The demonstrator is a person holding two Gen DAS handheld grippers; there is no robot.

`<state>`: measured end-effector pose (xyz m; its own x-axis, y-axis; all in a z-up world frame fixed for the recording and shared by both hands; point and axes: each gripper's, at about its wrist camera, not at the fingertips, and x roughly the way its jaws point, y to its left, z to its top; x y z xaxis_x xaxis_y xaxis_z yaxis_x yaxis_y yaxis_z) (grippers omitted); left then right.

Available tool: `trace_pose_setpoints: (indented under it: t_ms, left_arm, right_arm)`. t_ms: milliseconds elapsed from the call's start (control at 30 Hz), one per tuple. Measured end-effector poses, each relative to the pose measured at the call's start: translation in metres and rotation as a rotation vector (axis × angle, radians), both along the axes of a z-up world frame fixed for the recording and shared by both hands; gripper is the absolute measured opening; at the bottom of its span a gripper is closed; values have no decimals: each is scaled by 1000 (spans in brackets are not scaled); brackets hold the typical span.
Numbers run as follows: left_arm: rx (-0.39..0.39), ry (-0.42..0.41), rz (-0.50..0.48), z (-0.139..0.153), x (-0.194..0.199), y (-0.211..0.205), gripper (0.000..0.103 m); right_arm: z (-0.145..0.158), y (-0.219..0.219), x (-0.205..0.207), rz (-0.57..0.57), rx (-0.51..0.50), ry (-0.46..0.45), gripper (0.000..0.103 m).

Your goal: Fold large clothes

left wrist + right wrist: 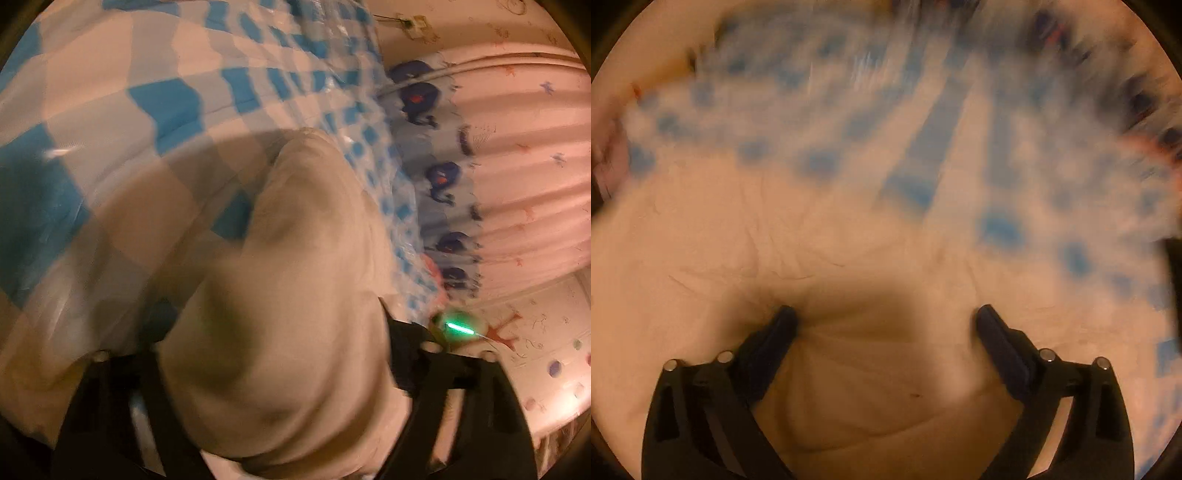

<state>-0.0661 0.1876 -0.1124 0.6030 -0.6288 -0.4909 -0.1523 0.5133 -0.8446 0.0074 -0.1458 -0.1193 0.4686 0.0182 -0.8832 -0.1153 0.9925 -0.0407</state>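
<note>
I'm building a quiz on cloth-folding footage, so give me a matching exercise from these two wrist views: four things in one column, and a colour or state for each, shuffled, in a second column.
Things:
1. garment
2. bedspread
3. curtain
4. right gripper

Colours or states:
A. pink, hanging in folds, with a band of dark blue figures
B. beige, bunched up between the left gripper's fingers
C. jaws wide apart, over flat beige cloth
D. blue and white checks

Pairs: 1-B, 2-D, 3-A, 4-C
</note>
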Motion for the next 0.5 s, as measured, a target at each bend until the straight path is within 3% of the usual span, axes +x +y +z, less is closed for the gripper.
trace_pose_setpoints:
  t_ms: [100, 267, 300, 367, 400, 500]
  left_arm:
    - [37, -6, -16, 3, 2, -3, 57]
    - [32, -22, -24, -1, -2, -1, 52]
    - [34, -26, -20, -2, -2, -2, 51]
    - [30, -28, -20, -1, -2, -3, 51]
    - [38, -30, -21, 1, -3, -5, 51]
    - [74, -36, -16, 5, -6, -6, 47]
  right_arm:
    - [17, -14, -8, -20, 56, -10, 95]
    - [80, -13, -93, 27, 95, -193, 95]
    - [76, -10, -107, 37, 100, -184, 95]
    - [34, 11, -112, 83, 44, -88, 97]
    - [19, 14, -118, 94, 27, -134, 97]
    - [33, 1, -115, 61, 132, -97, 97]
